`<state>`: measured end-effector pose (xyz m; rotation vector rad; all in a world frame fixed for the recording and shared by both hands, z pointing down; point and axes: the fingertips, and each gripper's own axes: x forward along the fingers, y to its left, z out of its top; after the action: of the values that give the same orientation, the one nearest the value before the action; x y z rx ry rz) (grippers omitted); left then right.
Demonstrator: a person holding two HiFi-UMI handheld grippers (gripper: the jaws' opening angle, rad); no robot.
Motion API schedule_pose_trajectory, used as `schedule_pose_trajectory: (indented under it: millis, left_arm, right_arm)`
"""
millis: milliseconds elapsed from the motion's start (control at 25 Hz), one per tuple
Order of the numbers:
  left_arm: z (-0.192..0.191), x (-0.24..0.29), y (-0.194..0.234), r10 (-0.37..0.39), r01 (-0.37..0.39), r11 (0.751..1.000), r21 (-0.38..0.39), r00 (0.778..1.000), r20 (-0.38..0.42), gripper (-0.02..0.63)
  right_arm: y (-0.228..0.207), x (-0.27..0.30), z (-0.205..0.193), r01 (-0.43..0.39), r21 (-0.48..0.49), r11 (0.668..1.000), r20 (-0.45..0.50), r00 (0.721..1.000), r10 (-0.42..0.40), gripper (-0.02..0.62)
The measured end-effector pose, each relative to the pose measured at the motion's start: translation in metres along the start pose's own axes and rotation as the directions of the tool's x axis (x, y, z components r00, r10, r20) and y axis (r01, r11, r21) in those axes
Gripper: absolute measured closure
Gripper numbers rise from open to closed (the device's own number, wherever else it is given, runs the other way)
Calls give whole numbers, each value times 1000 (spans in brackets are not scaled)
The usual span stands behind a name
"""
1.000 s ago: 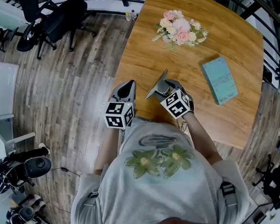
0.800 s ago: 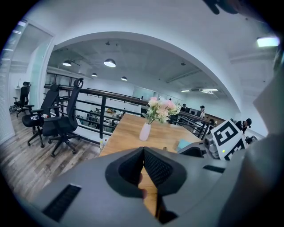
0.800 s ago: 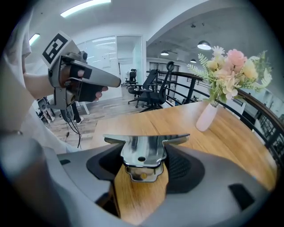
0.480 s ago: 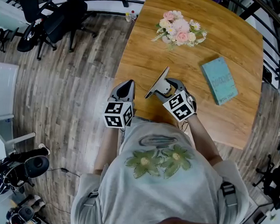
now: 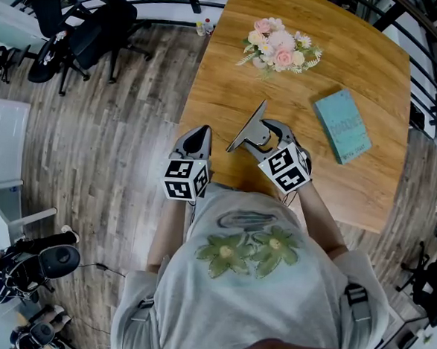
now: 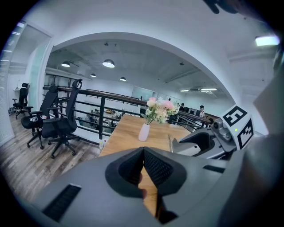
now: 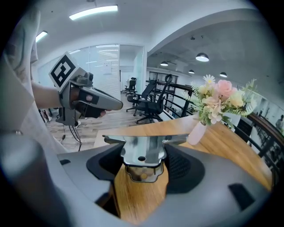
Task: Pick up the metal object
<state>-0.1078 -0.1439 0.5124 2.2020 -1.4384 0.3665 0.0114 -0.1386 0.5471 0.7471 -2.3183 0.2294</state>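
The metal object [image 5: 246, 130] is a flat shiny plate with bent tabs and a small hole. My right gripper [image 5: 260, 133] is shut on it and holds it tilted just above the near part of the wooden table [image 5: 352, 187]. In the right gripper view the metal object [image 7: 142, 153] sits clamped between the jaws, filling the gap. My left gripper [image 5: 198, 140] hovers at the table's near left edge, shut with nothing between its pads [image 6: 143, 170]. In the left gripper view the right gripper [image 6: 195, 142] shows at the right.
A vase of pink and white flowers [image 5: 282, 47] stands at the far middle of the table. A teal book [image 5: 342, 125] lies to the right. Black office chairs [image 5: 76, 26] and a railing stand on the wood floor beyond the table's left edge.
My right gripper has lifted and shifted slightly to the right with the metal object, which now tilts up further. The left gripper has stayed put.
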Motion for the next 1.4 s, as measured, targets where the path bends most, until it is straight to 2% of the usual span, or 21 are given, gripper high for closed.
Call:
schedule_pose_trajectory:
  millis: [520,1000,1400]
  left_arm:
    - [1,1,-3,-1,1,1000,21,1000,0,595]
    - [2,1,-3,-1,1,1000,28,1000,-5,595]
    - [0,2,-4,-10,11,999,34,1000,-11,595]
  right_arm:
    - [-7,-30,36,-16,73,997,125,992,7,304]
    - [-10,-54,66,10,59,998,218,976,-22,304]
    - [-10,-64,76,19,47,999,250,968,-30,304]
